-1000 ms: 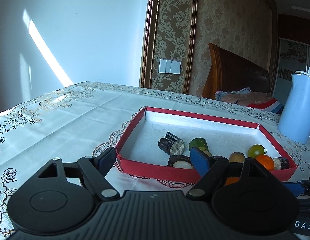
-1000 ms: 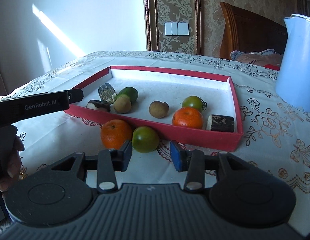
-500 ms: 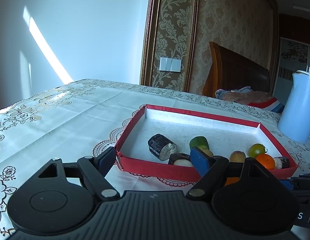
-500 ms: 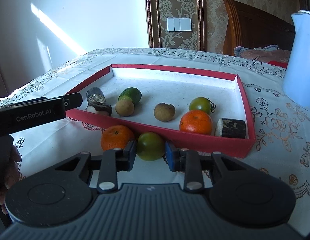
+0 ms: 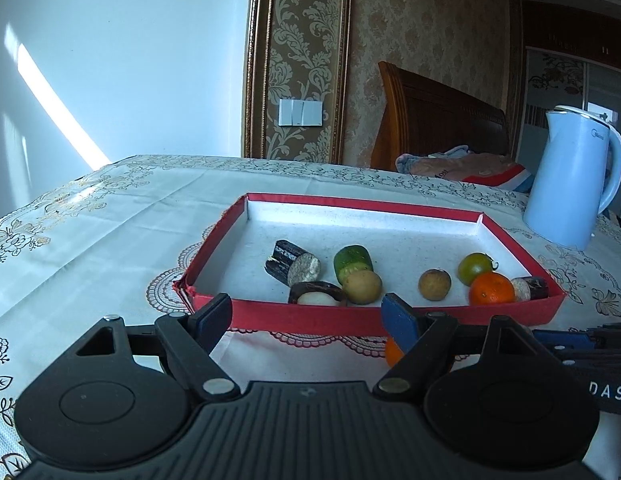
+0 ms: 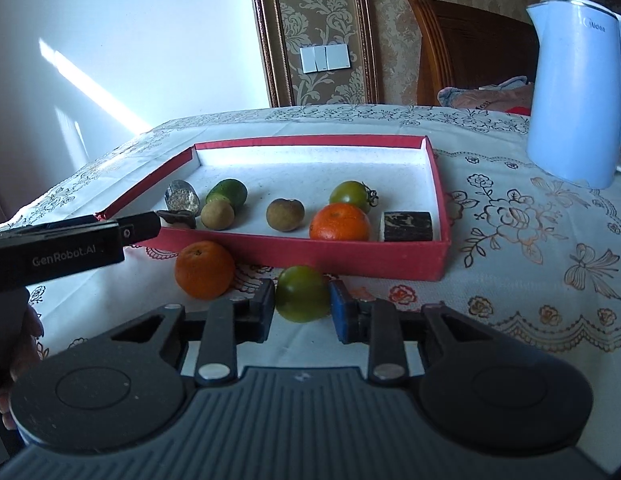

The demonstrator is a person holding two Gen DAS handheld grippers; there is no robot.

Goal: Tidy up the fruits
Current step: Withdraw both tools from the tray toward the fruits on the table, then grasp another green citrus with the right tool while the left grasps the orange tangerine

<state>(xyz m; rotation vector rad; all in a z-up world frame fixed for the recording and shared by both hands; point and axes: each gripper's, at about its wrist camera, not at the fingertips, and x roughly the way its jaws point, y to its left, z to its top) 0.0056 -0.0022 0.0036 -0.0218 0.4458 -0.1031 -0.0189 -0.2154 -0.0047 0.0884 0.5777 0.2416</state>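
Left wrist view: the left tool [image 5: 308, 316] gapes wide with nothing between its fingers, low before the red tray's [image 5: 310, 314] near wall at 12 o'clock.

Right wrist view: the right tool [image 6: 302, 306] has just been closing and now pinches the green tomato [image 6: 302, 294] on the bench [image 6: 530, 240]. A loose orange [image 6: 204, 275] lies at the tomato's 9 o'clock, outside the tray.

In the left wrist view the orange [image 5: 391, 354] beyond the right-hand jaw is mostly hidden by it. The right gripper [image 5: 582, 340] is cut by the picture's edge. In the right wrist view the kettle [image 6: 574, 92] runs off the right edge, and a hand [image 6: 24, 364] left of the jaws is barely seen.
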